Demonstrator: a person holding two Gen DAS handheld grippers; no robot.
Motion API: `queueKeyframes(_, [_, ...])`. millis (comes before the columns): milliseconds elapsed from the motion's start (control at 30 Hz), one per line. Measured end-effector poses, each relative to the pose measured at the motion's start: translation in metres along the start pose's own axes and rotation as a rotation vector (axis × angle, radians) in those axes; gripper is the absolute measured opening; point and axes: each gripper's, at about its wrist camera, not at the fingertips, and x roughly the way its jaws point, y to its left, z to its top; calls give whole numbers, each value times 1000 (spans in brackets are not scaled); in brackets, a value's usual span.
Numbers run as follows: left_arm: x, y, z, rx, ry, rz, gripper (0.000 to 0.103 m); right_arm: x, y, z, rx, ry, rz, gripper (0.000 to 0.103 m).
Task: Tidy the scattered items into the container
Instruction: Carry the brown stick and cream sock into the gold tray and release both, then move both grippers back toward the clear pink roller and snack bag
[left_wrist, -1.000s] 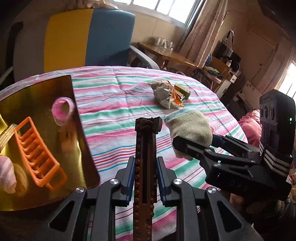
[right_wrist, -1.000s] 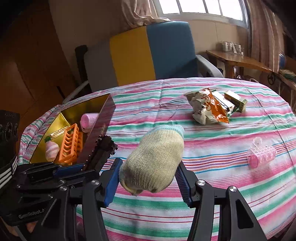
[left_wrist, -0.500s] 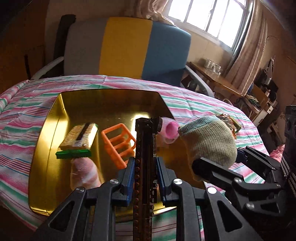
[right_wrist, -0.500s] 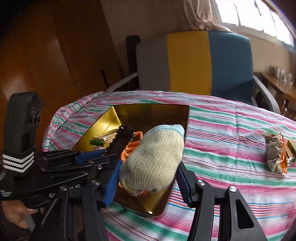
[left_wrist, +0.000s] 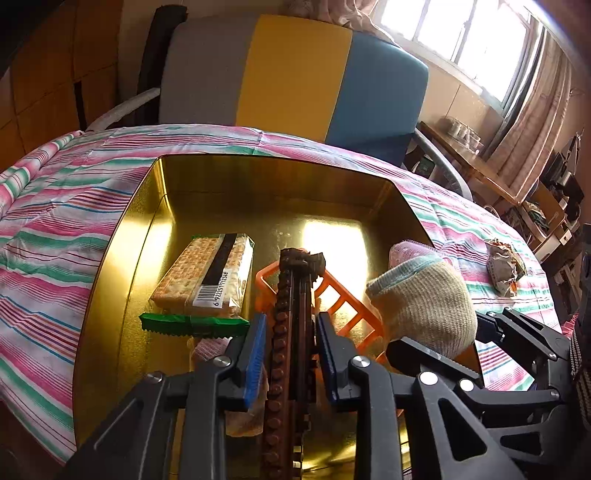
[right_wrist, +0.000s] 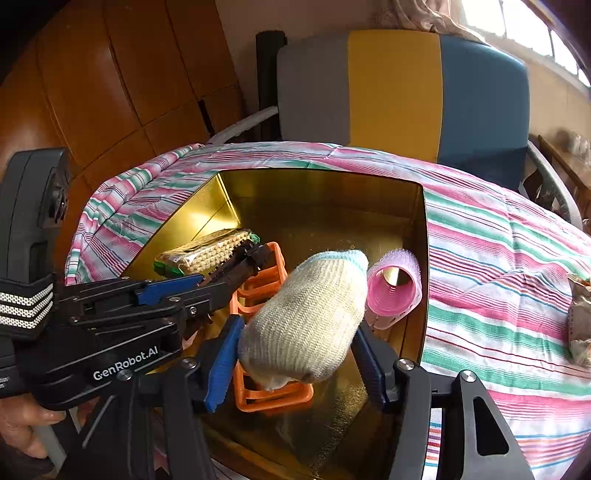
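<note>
Black gripper, blue pads, silver screws, white lettering

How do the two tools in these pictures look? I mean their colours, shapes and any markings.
Both are black plastic. The left tool has two angular fingers with blue ribbed pads and silver screws at the joints. In the right wrist view its body bears white "GenRobot.AI" lettering, and a black strap with white stripes wraps its handle. The right tool has the same black fingers, blue pads and silver screws.
</note>
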Motion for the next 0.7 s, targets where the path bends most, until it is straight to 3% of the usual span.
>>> queueKeyframes(67, [-2,0,-1,7,-5,16,44,-1,-1,-2,5,-2,3,61])
queueKeyframes(233, [-15,-3,-8,7,-28,30,56,-17,-3,-8,18,-34,9,67])
queueKeyframes(567, [-49,-9,-26,-15,-83,19,56,-66,-28,-31,99,-116,-2,73])
queueKeyframes(700, [-57,-30,-36,37,-76,-29,56,-87,-57,-48,180,-142,-47,73])
